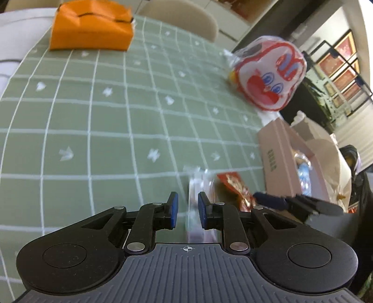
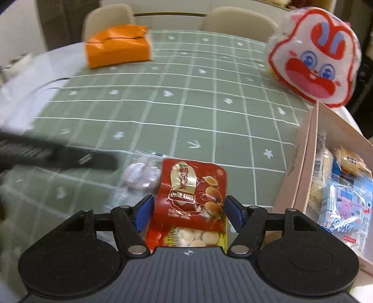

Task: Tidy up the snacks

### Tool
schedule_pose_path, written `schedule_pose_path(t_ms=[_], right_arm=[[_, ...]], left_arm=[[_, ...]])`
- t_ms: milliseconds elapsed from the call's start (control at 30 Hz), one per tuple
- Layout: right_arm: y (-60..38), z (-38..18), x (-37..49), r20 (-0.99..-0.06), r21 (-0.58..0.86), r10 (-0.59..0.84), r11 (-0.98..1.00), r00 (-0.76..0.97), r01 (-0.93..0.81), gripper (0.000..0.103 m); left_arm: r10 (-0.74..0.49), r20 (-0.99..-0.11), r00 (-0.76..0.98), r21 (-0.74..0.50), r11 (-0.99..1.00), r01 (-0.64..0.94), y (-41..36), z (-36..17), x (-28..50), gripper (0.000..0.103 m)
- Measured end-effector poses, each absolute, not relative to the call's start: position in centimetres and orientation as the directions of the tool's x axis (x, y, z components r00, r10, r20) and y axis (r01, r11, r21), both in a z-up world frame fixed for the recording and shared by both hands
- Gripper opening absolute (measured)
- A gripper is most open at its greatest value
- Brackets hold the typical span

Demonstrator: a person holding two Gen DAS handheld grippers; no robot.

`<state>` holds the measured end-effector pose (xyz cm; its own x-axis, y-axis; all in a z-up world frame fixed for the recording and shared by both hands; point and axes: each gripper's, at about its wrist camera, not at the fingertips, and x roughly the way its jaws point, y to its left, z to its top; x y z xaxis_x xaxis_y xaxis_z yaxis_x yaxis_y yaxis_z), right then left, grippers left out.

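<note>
My right gripper [image 2: 188,211] is open, its blue pads either side of a red quail-egg packet [image 2: 191,193] lying on the green checked tablecloth [image 2: 163,105]. A clear packet of pale sweets [image 2: 139,177] lies just left of it. My left gripper [image 1: 187,211] is partly open around that clear packet [image 1: 198,205], blurred; whether the pads touch it I cannot tell. The red packet [image 1: 235,188] shows to its right, with the right gripper's fingers [image 1: 270,200] beside it. A pink open box [image 2: 310,163] holds several snacks at the right.
A rabbit-face snack bag [image 2: 314,56] stands at the box's far end; it also shows in the left wrist view [image 1: 268,72]. An orange pouch [image 2: 117,47] lies at the far left of the table. Two beige chairs [image 2: 237,18] stand behind the table.
</note>
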<state>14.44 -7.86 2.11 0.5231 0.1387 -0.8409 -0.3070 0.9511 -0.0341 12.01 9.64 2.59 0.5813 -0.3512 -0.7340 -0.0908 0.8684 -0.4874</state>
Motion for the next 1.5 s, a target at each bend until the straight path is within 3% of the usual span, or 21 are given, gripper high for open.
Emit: schedule_pose_path(t_ms=[167,267,400,600,767,867,1000,1167,1500], right_arm=[[-9.6,2.6,12.8,-0.832,0.092,0.212,0.964,0.512,-0.25,0.064],[-9.3,3.3,9.4,-0.811,0.024,0.168,0.966,0.56,-0.256,0.063],[-9.1,4.0,4.9,-0.801,0.043,0.198,0.961,0.566,-0.275,0.063],[-8.4,3.6,0.4,-0.795,0.02,0.183,0.961,0.578,-0.277,0.064],[-7.9,3.0,-1.9,-0.777,-0.049,0.117,0.968,0.619,-0.244,0.068],[-7.8,2.8,-2.8,-0.763,-0.07,0.083,0.975,0.641,-0.21,0.068],[-8.5,3.5,-3.5,-0.739,0.016,0.137,0.982,0.66,-0.186,0.068],[-8.3,3.8,-4.4,-0.739,0.088,0.227,0.966,0.634,-0.243,0.068],[-10.1,4.7,-6.9,-0.771,0.074,0.258,0.944,0.583,-0.321,0.068]], left_arm=[[-0.337,-0.747,0.573,-0.448,0.892,-0.06,8.1,2.6,12.6,0.022],[-0.302,-0.756,0.581,-0.388,0.921,-0.027,6.6,2.9,13.6,0.022],[-0.265,-0.778,0.57,-0.309,0.951,0.02,4.8,2.8,14.9,0.025],[-0.194,-0.785,0.588,-0.17,0.981,0.097,2.6,2.7,14.7,0.033],[-0.152,-0.781,0.606,-0.081,0.986,0.143,2.2,2.7,14.1,0.047],[-0.175,-0.788,0.59,-0.106,0.983,0.151,2.4,2.7,14.3,0.047],[-0.203,-0.806,0.556,-0.108,0.974,0.2,1.6,2.5,14.7,0.051],[-0.228,-0.791,0.568,-0.109,0.966,0.236,1.8,2.4,13.3,0.044],[-0.284,-0.804,0.522,-0.174,0.953,0.25,3.9,3.0,4.3,0.044]])
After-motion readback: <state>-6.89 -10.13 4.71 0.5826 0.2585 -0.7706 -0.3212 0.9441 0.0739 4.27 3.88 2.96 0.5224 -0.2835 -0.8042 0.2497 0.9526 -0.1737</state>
